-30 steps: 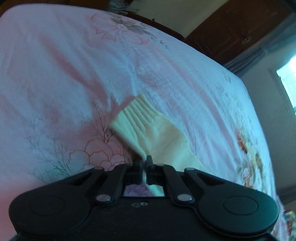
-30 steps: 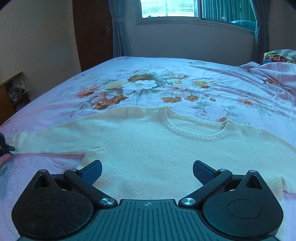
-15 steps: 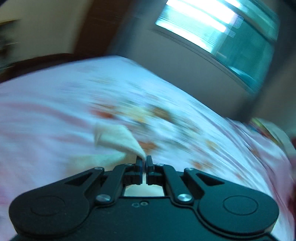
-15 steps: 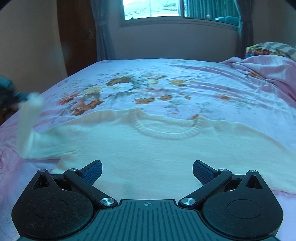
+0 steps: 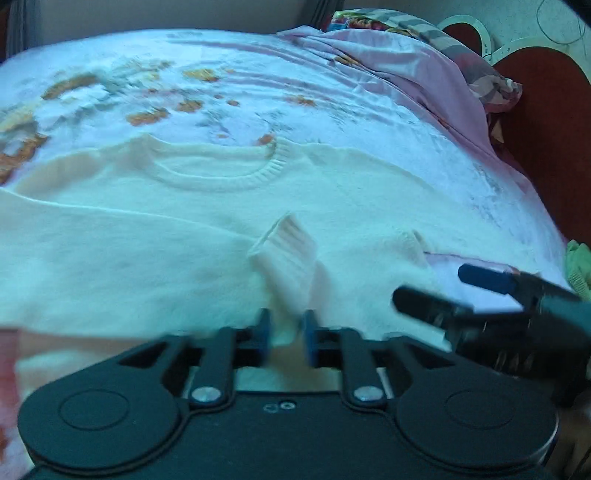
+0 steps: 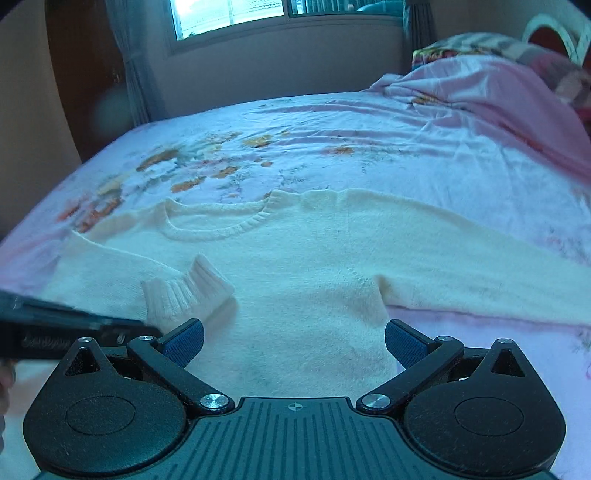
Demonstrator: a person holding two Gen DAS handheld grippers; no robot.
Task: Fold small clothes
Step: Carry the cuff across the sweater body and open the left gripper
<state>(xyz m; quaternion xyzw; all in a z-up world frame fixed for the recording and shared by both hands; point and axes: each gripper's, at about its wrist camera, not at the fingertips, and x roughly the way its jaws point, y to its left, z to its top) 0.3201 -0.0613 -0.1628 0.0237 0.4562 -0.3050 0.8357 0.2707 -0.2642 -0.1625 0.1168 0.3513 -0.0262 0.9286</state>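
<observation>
A cream knit sweater (image 5: pixel 184 251) lies flat on the floral bed sheet (image 6: pixel 332 129), neckline away from me. Its left sleeve is folded across the body, and the ribbed cuff (image 5: pixel 286 251) rests on the chest. My left gripper (image 5: pixel 286 339) hovers just behind the cuff; its jaws are opening, with sleeve cloth loose between the blue pads. The right wrist view shows the same cuff (image 6: pixel 188 291) and the left gripper (image 6: pixel 147 328) coming in from the left. My right gripper (image 6: pixel 293 343) stands wide open over the sweater's (image 6: pixel 314 266) lower body, holding nothing. The right sleeve (image 6: pixel 480 273) stretches out flat.
A rumpled pink blanket (image 6: pixel 498 96) and a patterned pillow (image 6: pixel 480 44) lie at the bed's right side by the red headboard (image 5: pixel 546 129). A green cloth (image 5: pixel 578 266) shows at the right edge. A window (image 6: pixel 229 14) and a dark door (image 6: pixel 85 74) stand beyond the bed.
My left gripper swung the left sleeve from the bed's left side across onto the sweater's chest, rolled over, and its jaws parted. My right gripper shifted right, staying open.
</observation>
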